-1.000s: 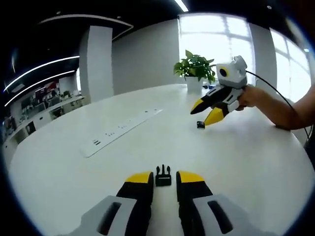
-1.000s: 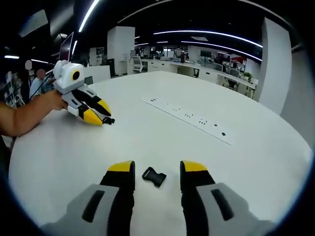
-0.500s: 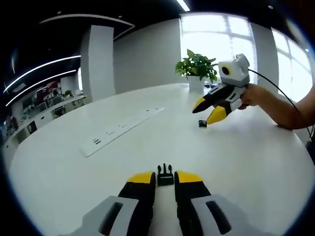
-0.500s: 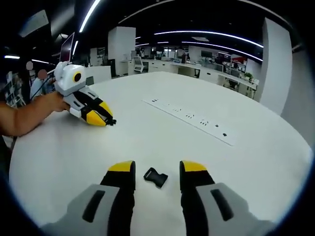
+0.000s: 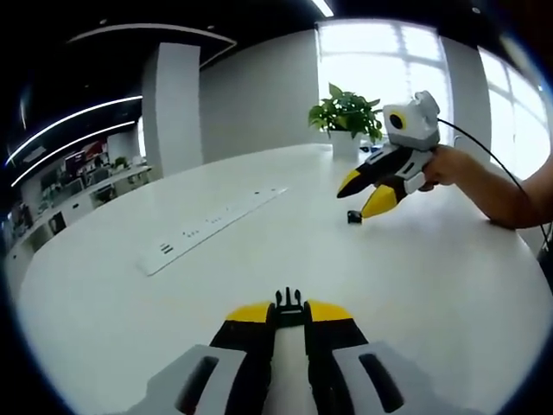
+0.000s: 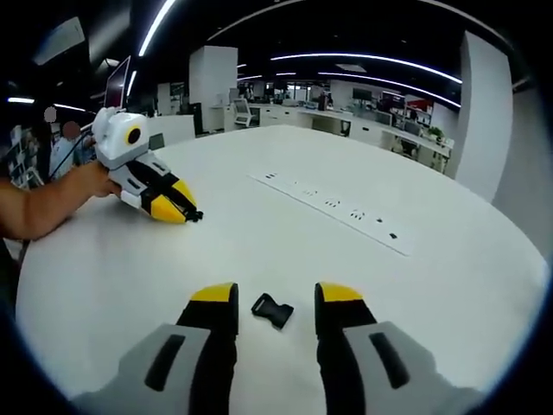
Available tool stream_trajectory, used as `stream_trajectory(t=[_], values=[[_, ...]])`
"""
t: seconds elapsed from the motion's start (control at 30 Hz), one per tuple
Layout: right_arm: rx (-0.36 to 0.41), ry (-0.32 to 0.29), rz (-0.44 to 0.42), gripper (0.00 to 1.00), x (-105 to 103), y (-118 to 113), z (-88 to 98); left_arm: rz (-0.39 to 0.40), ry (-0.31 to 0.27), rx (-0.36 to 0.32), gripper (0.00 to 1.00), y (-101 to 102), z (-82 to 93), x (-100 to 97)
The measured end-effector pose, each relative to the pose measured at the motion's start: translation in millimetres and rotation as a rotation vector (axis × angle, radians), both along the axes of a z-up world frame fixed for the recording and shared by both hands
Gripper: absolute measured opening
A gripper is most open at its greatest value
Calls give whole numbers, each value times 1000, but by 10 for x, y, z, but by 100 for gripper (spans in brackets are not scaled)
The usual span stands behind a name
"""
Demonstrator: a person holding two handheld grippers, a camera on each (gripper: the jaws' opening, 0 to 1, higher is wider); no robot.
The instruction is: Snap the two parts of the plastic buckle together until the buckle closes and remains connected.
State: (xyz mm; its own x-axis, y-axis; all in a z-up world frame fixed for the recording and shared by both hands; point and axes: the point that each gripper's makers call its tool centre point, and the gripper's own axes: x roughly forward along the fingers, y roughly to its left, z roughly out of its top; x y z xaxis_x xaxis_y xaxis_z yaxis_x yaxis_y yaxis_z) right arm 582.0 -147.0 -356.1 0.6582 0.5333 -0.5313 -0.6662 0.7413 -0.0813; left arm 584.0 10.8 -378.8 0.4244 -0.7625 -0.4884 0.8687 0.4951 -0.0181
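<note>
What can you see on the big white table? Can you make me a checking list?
Surface: white table, bare around the parts.
Job's things: pronged buckle part between the left jaws; socket buckle part lying flat between the right jaws, untouched. The two are apart, not snapped.
Clutter: long strip of sockets set into the tabletop.
Grippers: left gripper shut on the pronged part; right gripper open.
Cables: black cable running from the right gripper past the person's hand.
Surroundings: potted plant by bright windows; office desks behind.
</note>
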Motion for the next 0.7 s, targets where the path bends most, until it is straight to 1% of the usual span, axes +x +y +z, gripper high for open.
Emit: stream_trajectory(t=[0.07, 0.17, 0.27, 0.33, 0.4, 0.5, 0.7], values=[[-4, 0, -8, 33, 12, -20, 0, 0, -4, 6, 12, 0, -2, 1], [-14, -4, -41, 33, 46, -88, 2, 3, 1, 5, 12, 5, -5, 2], [-11, -1, -52, 32, 58, -119, 8, 3, 9, 1, 11, 3, -10, -2], [-8, 1, -47, 30, 51, -112, 11, 4, 9, 2, 11, 1, -11, 0], [-6, 28, -22, 25, -1, -64, -21, 5, 10, 2, 11, -1, -13, 2], [-7, 39, -25, 29, -2, -19, -59, 3, 12, 0, 11, -5, -14, -5], [-29, 52, -15, 26, -15, -48, -117, 3, 14, -3, 11, -9, -16, -6]])
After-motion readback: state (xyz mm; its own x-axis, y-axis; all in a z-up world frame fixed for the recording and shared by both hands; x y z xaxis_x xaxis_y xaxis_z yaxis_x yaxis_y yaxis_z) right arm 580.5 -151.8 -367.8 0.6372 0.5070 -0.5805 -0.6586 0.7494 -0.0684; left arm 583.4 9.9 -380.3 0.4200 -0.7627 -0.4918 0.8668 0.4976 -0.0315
